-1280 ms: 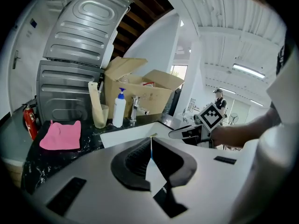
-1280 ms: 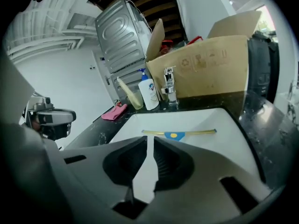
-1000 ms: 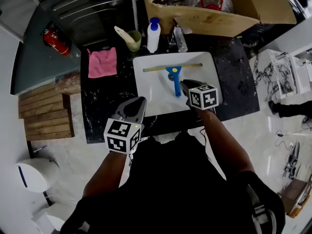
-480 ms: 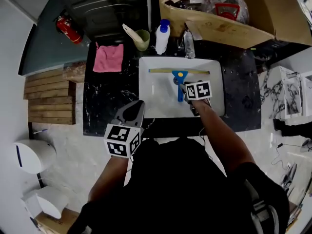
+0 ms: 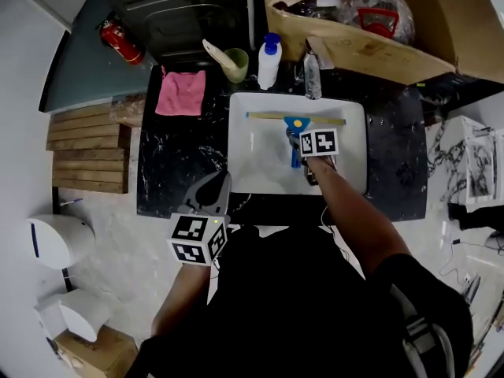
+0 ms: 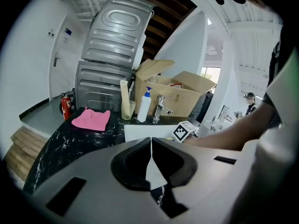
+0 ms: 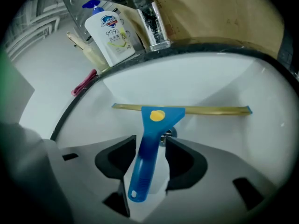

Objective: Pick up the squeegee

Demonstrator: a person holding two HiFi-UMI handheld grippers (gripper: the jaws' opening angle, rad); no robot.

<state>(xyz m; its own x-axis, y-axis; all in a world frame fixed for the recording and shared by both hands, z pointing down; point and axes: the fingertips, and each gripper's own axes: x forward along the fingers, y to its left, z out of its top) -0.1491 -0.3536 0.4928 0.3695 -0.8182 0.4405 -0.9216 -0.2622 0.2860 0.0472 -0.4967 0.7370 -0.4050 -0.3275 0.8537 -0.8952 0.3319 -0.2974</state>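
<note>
The squeegee (image 5: pixel 296 122) lies flat in the white sink (image 5: pixel 256 160), its yellowish blade across the far side and its blue handle (image 7: pixel 145 164) pointing toward me. My right gripper (image 5: pixel 302 145) is down inside the basin. Its jaws have just been opening and now stand open on either side of the handle, right gripper (image 7: pixel 150 144), with small gaps showing. My left gripper (image 5: pixel 214 184) hovers over the counter's front edge, left of the sink, shut with nothing in it; the left gripper (image 6: pixel 151 146) has its tips meeting.
A faucet (image 5: pixel 312 68), a soap bottle (image 5: pixel 268 59) and a green cup (image 5: pixel 235 63) with a brush stand behind the sink. A pink cloth (image 5: pixel 181 91) lies on the black counter (image 5: pixel 177 156). An open cardboard box (image 5: pixel 370 42) overhangs the back right.
The right gripper has dropped into the sink and moved forward over the squeegee's handle. The left gripper has stayed by the counter's front edge.
</note>
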